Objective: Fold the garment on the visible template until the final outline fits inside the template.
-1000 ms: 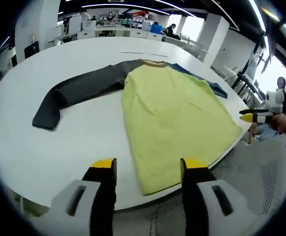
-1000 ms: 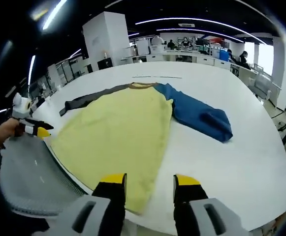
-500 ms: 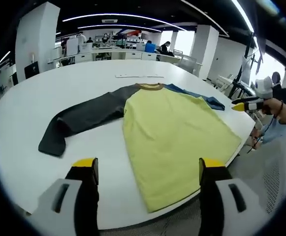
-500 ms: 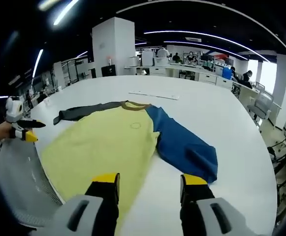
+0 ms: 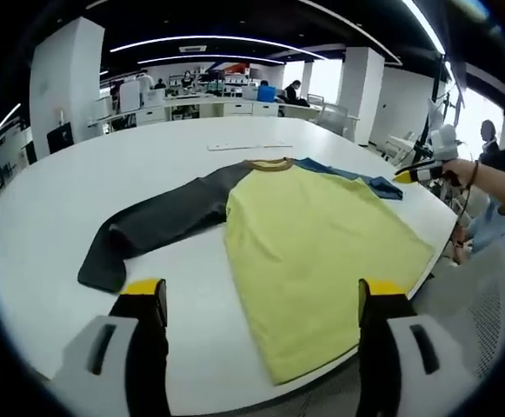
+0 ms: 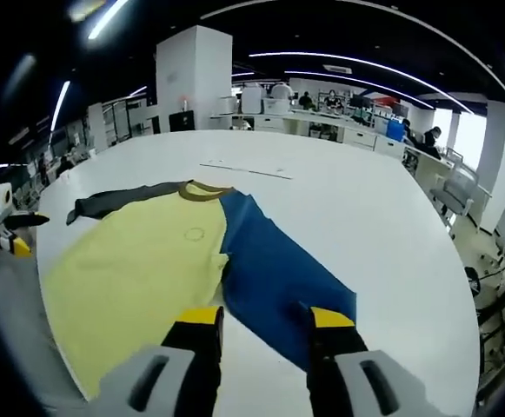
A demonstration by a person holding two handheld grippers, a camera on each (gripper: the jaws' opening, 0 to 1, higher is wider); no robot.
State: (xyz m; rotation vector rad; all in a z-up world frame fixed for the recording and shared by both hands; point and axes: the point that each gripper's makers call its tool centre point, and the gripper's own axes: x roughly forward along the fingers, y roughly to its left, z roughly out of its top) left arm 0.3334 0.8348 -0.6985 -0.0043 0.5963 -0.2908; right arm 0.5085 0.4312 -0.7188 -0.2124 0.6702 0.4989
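- Shirt (image 5: 317, 239): long-sleeved, yellow body, brown collar; lies flat and unfolded on the white bench (image 5: 61, 200), hem at the near edge, collar toward the far side.
- Grey sleeve (image 5: 152, 226): spread out from the body toward the bench's left side, cuff lying flat.
- Blue sleeve (image 6: 274, 274): spread out toward the right side; in the right gripper view its cuff end sits just beyond the jaws.
- Template: a thin pale line (image 6: 243, 169) on the bench beyond the collar may belong to it; its outline cannot be made out.
- Left gripper (image 5: 261, 291): jaws wide apart, holding nothing, above the near edge between the grey cuff and the hem.
- Right gripper (image 6: 259, 317): jaws apart, empty, just above the blue sleeve's cuff end.
- Step in hand, as judged: picking up the sleeves for the first fold; nothing is folded yet.
- Handling advice: pinch each cuff through a single layer close to its end, lift only enough to clear the bench, carry the sleeve across the yellow body, and lay it flat without dragging the body off the near edge.
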